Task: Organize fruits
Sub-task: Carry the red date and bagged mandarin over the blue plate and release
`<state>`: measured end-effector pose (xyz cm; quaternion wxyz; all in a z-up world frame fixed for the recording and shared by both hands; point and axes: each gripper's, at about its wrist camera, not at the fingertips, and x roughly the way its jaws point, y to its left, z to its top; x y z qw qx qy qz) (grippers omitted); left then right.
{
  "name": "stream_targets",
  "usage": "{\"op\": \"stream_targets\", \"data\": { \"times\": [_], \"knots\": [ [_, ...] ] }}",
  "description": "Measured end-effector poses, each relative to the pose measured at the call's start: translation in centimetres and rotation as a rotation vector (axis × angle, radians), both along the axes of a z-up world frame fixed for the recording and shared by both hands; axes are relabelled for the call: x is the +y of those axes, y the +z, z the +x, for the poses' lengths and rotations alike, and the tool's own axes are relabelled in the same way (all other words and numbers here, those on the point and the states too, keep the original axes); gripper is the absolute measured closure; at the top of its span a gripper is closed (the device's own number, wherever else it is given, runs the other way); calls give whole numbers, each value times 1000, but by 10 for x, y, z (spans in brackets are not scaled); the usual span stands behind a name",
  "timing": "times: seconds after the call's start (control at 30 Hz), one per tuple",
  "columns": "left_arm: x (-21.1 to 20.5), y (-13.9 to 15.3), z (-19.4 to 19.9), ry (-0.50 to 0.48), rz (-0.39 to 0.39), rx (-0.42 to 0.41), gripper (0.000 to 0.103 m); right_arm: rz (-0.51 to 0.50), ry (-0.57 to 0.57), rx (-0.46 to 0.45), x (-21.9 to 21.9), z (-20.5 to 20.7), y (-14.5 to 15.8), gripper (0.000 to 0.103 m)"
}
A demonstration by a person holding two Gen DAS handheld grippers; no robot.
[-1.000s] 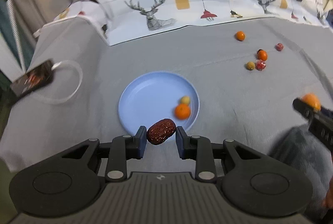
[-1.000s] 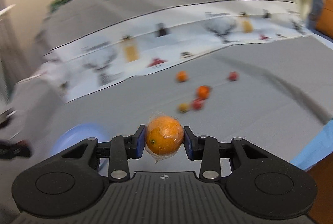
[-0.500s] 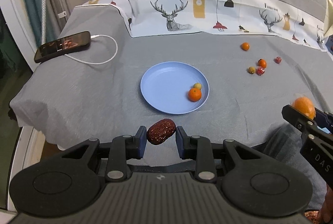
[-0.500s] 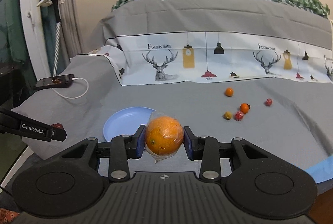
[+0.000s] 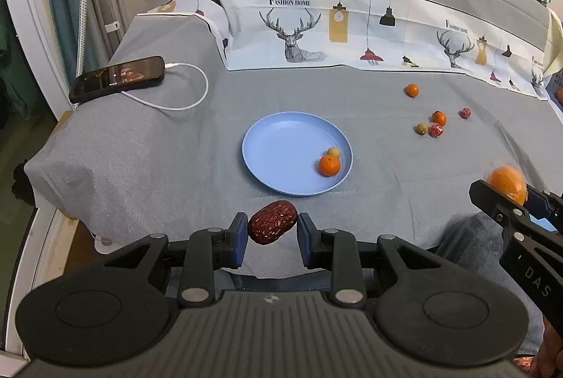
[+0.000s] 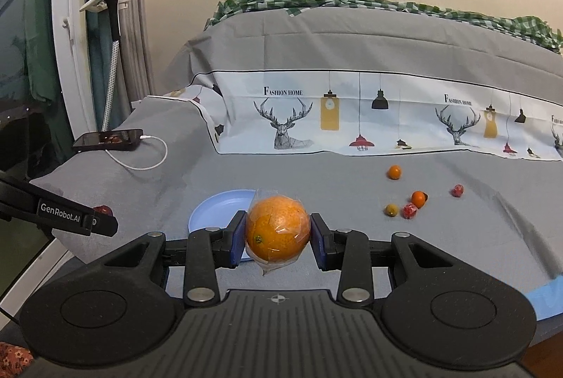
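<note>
Having drawn back from the blue plate (image 5: 267, 174), the left gripper (image 5: 271, 234) clamps a red date (image 5: 272, 221), the right gripper (image 6: 276, 239) a wrapped orange (image 6: 278, 230); neither delivered yet.

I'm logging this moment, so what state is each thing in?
Left hand-held gripper: shut on the red date.
Right hand-held gripper: shut on the wrapped orange.
Blue plate: flat on the grey cloth, holding two small fruits.
Phone: screen lit, cable plugged in.
</note>
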<state>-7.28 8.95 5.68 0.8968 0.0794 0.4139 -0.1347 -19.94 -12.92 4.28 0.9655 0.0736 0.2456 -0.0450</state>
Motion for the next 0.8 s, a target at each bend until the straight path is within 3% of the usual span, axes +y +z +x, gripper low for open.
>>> {"op": "stream_targets", "data": {
  "times": [0.33, 0.53, 0.8],
  "knots": [
    [6, -22, 36, 3, -17, 87, 70, 5, 27, 89, 0, 27, -20, 64],
    [2, -43, 81, 29, 0, 155, 70, 19, 21, 176, -8, 59, -41, 64],
    [-19, -63, 154, 10, -68, 237, 70, 27, 71, 276, -9, 119, -71, 64]
  ]
}}
